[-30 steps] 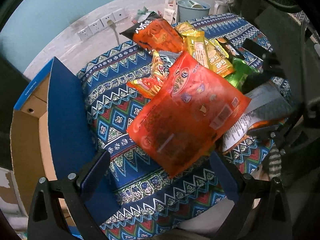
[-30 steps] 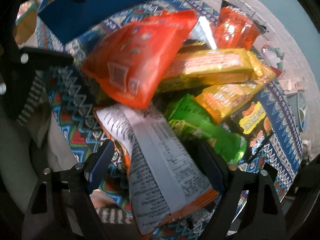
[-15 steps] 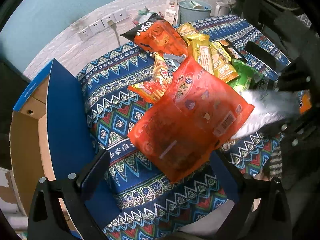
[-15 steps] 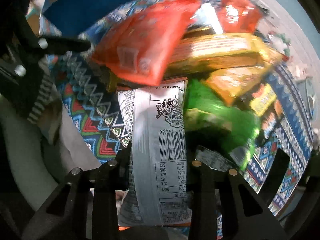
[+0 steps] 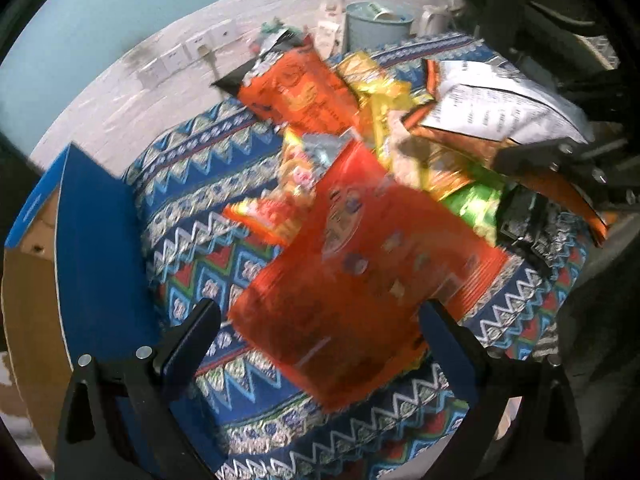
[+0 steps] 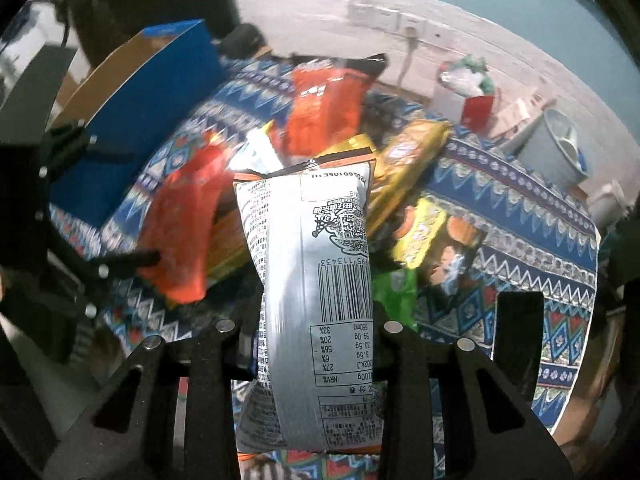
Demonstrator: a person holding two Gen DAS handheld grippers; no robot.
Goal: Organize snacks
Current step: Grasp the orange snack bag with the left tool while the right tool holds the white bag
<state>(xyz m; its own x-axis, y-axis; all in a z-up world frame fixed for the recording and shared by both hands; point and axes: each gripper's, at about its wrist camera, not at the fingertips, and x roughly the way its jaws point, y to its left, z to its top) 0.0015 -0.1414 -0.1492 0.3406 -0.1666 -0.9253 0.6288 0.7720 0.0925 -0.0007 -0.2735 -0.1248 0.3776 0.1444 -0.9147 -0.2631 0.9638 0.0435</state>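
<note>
Right gripper [image 6: 316, 332] clamped on a silver snack bag [image 6: 312, 280], pads squeezing both sides of it, printed back w/ barcode + nutrition table facing the cam. Bag up off the pile, orange seal strip along its top edge. Same bag visible from the left wrist cam at upper right, hanging above the heap, orange front underneath, black finger of the right gripper across it.

Left gripper [image 5: 320, 336] spread wide, nothing pinched. Big orange-red snack bag [image 5: 360, 276] lying flat between the fingers but pads not pressing it, prob just resting on the patterned tablecloth [image 5: 192, 208].

Rest of the snacks piled mid-table: orange chip bag w/ black top [image 5: 304, 92] toward the back, yellow packs [image 5: 380, 100] just beside it, green pack [image 5: 476, 208] partly buried at the right under the others, small red-yellow pack [image 5: 268, 216] poking out to the left of the big orange-red one. Bit blurry so can't read any brand text.

Blue cardboard box [image 5: 92, 240] at the left edge of the table, flap up, brown inside showing. Looks open; can't tell what's in it from here.

Back by the wall: light-blue bucket [image 5: 376, 24], wall sockets [image 5: 188, 52], some small clutter next to the bucket, too fuzzy to ID.
</note>
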